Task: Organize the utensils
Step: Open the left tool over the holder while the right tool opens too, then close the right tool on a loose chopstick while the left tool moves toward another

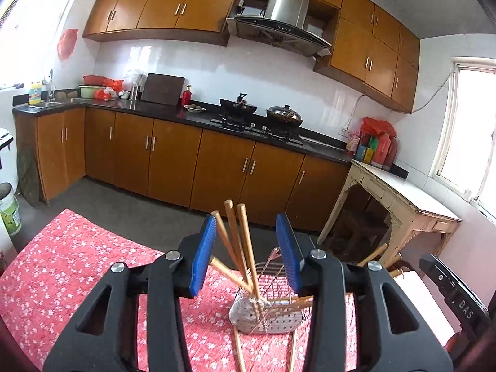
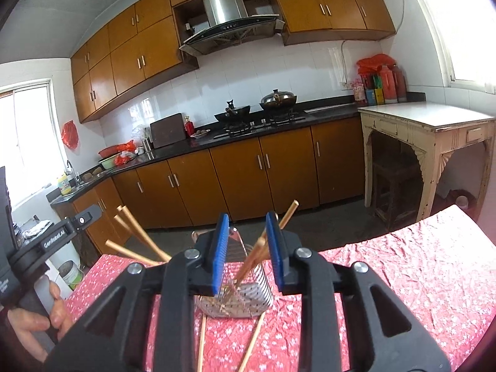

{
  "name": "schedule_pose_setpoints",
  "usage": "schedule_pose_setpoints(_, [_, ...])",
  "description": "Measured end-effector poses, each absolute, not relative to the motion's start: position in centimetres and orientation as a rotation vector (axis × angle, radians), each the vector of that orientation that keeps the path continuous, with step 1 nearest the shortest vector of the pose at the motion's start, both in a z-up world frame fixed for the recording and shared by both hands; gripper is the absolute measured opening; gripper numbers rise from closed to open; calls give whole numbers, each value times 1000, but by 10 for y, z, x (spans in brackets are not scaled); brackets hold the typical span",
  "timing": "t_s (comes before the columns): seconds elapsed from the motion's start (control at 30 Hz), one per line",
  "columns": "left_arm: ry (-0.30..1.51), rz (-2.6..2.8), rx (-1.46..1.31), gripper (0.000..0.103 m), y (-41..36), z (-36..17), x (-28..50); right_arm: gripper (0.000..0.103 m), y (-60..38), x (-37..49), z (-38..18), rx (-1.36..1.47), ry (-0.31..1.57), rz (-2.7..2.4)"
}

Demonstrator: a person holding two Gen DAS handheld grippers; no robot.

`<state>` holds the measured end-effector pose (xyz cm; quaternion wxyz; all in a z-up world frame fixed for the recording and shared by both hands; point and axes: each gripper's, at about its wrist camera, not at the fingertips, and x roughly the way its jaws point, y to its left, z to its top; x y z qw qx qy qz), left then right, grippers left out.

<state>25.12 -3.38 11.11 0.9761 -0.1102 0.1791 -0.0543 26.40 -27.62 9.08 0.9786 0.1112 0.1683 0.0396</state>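
A perforated steel utensil holder [image 1: 266,316] stands on the red floral tablecloth [image 1: 77,266], and wooden chopsticks [image 1: 238,241] fan up and outward from it, blocking any straight approach from above. Two loose chopsticks [image 2: 201,341] lie on the cloth just before the holder, crossing the near approach. The left gripper [image 1: 251,254] has its blue pads spread on either side of the upright sticks; the right gripper [image 2: 248,254] stands close beside it, crowding the space over the holder. To the right, the cloth [image 2: 418,272] lies bare and passable.
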Motion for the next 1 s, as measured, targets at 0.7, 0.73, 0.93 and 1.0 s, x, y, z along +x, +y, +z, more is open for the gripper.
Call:
schedule_pose_setpoints(0.7, [536, -31, -126, 40, 7, 6, 184, 26, -250, 205, -50, 233, 603, 91])
schedule_pose_setpoints(0.73, [544, -21, -107, 40, 8, -2, 184, 26, -249, 206, -59, 231, 624, 86])
schedule_pose_setpoints(0.93, [608, 15, -85, 40, 20, -34, 187, 26, -244, 218, -90, 254, 724, 94])
schedule_pose_setpoints(1.0, [630, 27, -89, 40, 26, -40, 190, 26, -239, 223, -98, 255, 757, 100])
